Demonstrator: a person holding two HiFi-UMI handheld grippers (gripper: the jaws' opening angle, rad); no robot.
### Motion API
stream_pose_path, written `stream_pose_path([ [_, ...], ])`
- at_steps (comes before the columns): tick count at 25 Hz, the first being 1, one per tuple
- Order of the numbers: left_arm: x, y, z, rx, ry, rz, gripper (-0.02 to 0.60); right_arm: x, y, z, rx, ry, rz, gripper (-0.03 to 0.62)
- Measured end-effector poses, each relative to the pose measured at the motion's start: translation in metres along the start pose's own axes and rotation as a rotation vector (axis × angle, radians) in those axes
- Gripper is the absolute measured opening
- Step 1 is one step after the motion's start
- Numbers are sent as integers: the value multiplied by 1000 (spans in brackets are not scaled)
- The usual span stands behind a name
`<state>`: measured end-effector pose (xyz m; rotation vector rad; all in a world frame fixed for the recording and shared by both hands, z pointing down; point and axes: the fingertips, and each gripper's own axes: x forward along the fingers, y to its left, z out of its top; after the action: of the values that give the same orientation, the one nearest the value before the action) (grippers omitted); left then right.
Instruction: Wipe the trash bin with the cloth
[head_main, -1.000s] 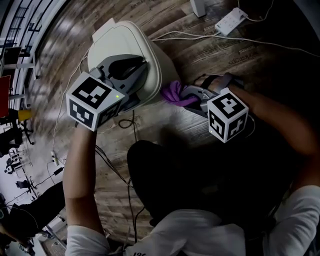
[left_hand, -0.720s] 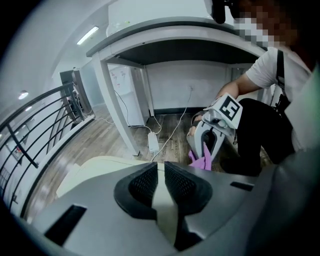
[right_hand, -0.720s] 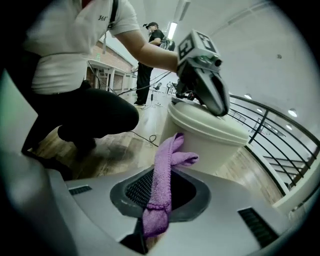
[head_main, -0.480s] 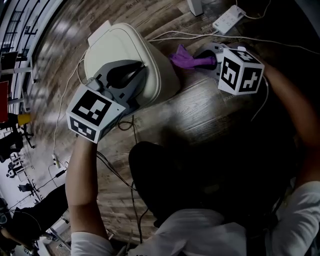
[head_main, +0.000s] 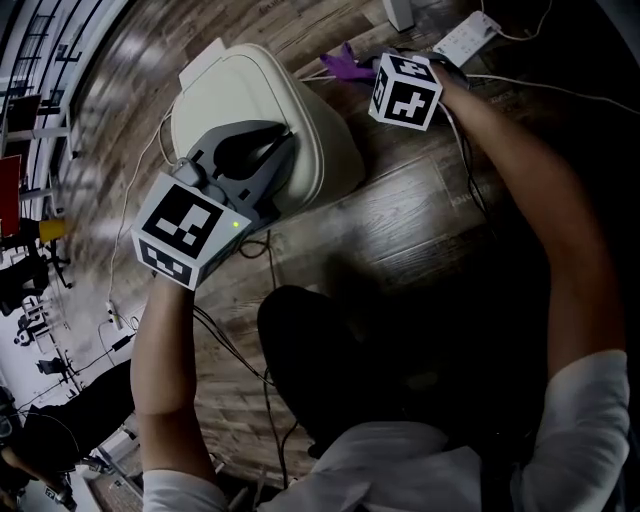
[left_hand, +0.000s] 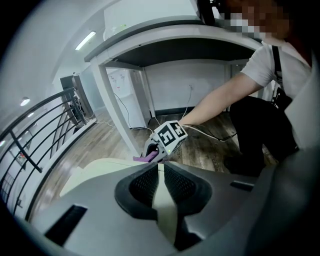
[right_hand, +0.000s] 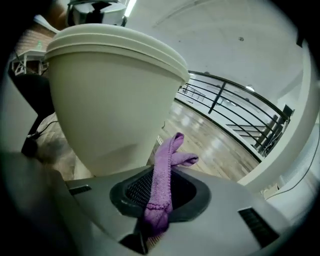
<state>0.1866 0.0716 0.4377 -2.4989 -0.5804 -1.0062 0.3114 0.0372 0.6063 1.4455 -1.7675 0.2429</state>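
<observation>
Pinching the purple cloth (head_main: 343, 64), the right gripper (head_main: 368, 68) has the trash bin (head_main: 250, 95) at eight o'clock; the closed, empty left gripper (head_main: 252, 145) sits over it.

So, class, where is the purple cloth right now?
Head view, top centre: the purple cloth is clamped in the right tool, beside the far right side of the trash bin.
</observation>
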Motion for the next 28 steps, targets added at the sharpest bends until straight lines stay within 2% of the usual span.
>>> stream_pose_path([
  [3,0,1,1,-6,3,-5,38,17,-4,9,51,-5,-11,67],
  [12,0,2,1,-2,2,1,38,49,13,41,63,-66,-4,67],
  [23,0,2,-1,-14,1,-6,38,34,50,52,-63,-112,70,67],
  [28,0,3,-2,-22,6,-14,38,18,76,47,-126,-112,155,67],
])
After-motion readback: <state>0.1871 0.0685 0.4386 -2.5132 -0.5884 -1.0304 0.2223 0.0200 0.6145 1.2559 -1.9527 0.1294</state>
